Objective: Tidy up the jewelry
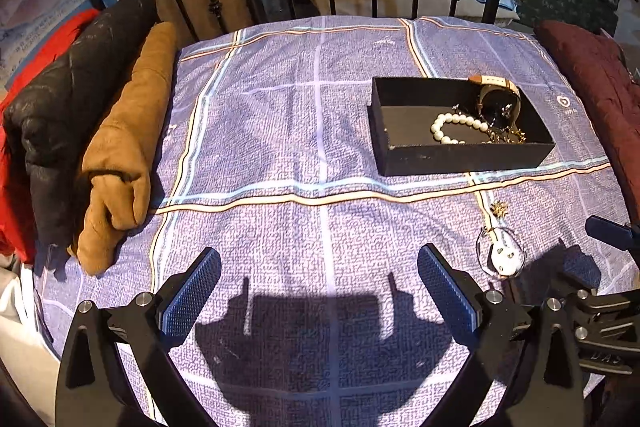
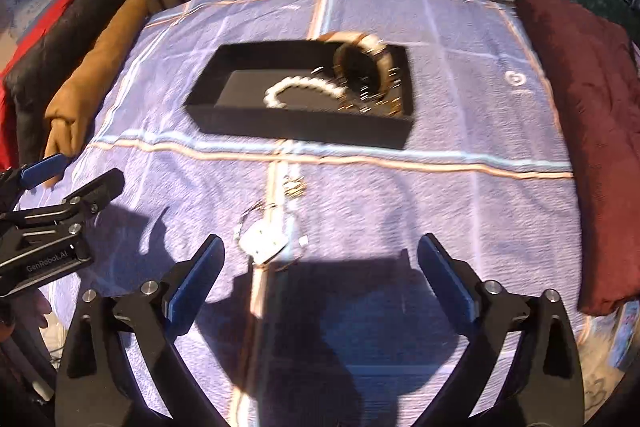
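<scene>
Right gripper (image 2: 320, 275) is spread wide with nothing between its blue pads, hovering over the bed just short of the last loose bits. The left gripper (image 1: 320, 287) is spread wide and empty too, over bare blanket (image 1: 280, 131) toward the bed's left side.

The black box (image 1: 460, 157) sits on the blanket toward the far right part of the bed, closer to the footrail than to the near edge. It already has a pearl bracelet (image 1: 456, 127), a tan-strapped watch (image 1: 498, 99) leaning up against its far wall, and some gold chain tangled in the right end.

Still out on the bed, between the box and the near edge: a white pendant-ish piece on a thin wire loop (image 2: 264, 241), and a small gold spiky earring or charm (image 2: 294, 187) just beyond it. Can't tell for sure what either is, that view's blurry.

Handling guess: both weigh next to nothing and lie nearly flat on soft, textured fabric, so the pads will probably dig into the blanket a bit. I'd pinch the white piece across its solid body, not the wire loop, which looks bendy and would slip. The gold one is tiny and likely fragile, so go gently.
</scene>
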